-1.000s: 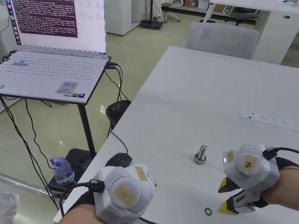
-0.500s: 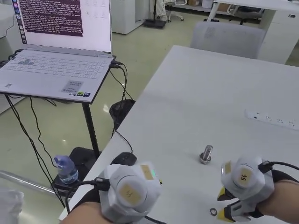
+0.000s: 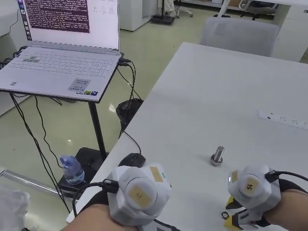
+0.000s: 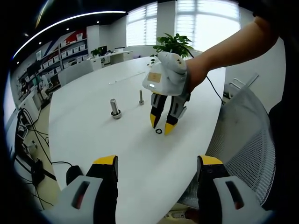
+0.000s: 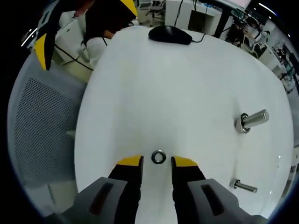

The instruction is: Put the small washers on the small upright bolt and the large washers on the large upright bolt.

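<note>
Right gripper view, low centre: your right hand-held gripper [image 5: 157, 163] is slightly open and holds nothing, with a washer [image 5: 158, 157] lying on the table [image 5: 154, 84] between its tips. Your left hand-held gripper [image 4: 158, 161] gapes wide, empty.

washer [image 5: 159, 157] size unclear, laptop screen [image 3: 72, 19] cropped

place: we see an office | table: we work at a long white table [image 3: 202, 96] with a power strip [image 3: 284, 119] and a mouse [image 5: 170, 34] | seats: we note a grey chair [image 3: 239, 33] and a mesh chair [image 4: 243, 135] | gear: we find a laptop [image 3: 57, 67] on a stand [image 3: 96, 127] | room: we see shelves [image 4: 51, 58], a plant [image 4: 170, 44] and big windows [image 4: 205, 23]
</note>
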